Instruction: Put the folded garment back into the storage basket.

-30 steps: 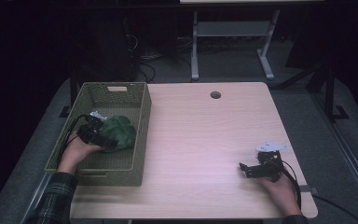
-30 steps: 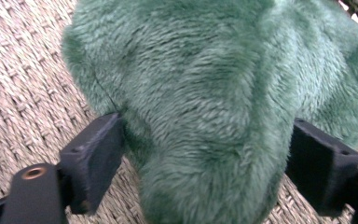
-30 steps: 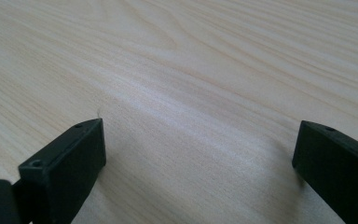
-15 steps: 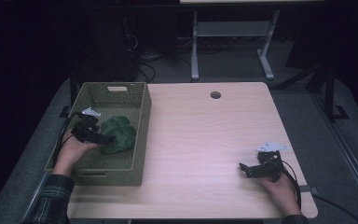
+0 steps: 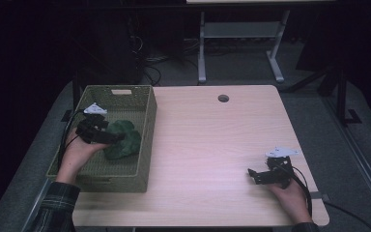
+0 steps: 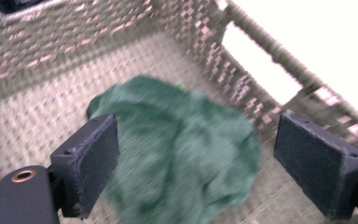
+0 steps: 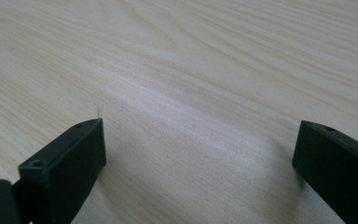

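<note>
Hovering my left hand-held gripper (image 6: 196,172) with jaws spread wide over the crumpled green cloth (image 6: 177,154) lying just ahead inside the woven basket (image 6: 74,51), I should lift straight clear; my right hand-held gripper (image 7: 198,172) rests open on the bench (image 7: 191,56).

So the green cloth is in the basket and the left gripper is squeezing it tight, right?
Not quite. The green cloth is in the woven basket, but the left gripper is not squeezing it. The left gripper view shows its jaws spread wide apart on either side of the cloth, open rather than clamped.
</note>
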`<action>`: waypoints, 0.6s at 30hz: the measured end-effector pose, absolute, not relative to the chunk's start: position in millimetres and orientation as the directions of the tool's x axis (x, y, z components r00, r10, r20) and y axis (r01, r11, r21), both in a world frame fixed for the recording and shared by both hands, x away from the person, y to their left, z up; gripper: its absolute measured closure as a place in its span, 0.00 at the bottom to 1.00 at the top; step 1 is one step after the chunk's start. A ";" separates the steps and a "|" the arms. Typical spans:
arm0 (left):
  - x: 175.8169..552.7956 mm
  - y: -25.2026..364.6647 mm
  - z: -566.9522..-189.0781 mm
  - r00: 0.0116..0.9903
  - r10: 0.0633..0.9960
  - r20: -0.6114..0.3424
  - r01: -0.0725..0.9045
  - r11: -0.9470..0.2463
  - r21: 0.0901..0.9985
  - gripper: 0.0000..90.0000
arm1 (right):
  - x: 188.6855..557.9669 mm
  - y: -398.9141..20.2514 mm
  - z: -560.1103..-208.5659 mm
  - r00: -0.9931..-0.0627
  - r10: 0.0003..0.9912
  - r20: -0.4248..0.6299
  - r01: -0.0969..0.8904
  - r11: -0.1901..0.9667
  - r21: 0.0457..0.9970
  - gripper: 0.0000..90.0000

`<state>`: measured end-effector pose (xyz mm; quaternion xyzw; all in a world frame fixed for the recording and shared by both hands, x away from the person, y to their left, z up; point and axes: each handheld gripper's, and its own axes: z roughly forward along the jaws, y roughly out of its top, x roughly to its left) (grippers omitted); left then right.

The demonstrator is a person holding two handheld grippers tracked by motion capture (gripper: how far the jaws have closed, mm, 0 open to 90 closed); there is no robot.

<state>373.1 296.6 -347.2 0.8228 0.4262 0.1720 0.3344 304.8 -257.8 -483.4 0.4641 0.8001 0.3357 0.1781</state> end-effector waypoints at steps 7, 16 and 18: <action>366.6 267.0 -332.1 0.625 0.781 -0.020 0.534 -0.408 0.741 0.15 | 304.8 -257.8 -483.4 -0.505 0.862 0.027 0.623 0.343 0.703 0.03; 358.4 225.5 -320.2 0.667 0.745 -0.012 0.470 -0.407 0.783 0.16 | 304.8 -257.8 -483.4 -0.506 0.862 0.027 0.623 0.344 0.703 0.03; 356.2 213.3 -320.0 0.681 0.732 -0.019 0.461 -0.408 0.788 0.16 | 304.8 -257.8 -483.3 -0.505 0.862 0.027 0.623 0.344 0.703 0.03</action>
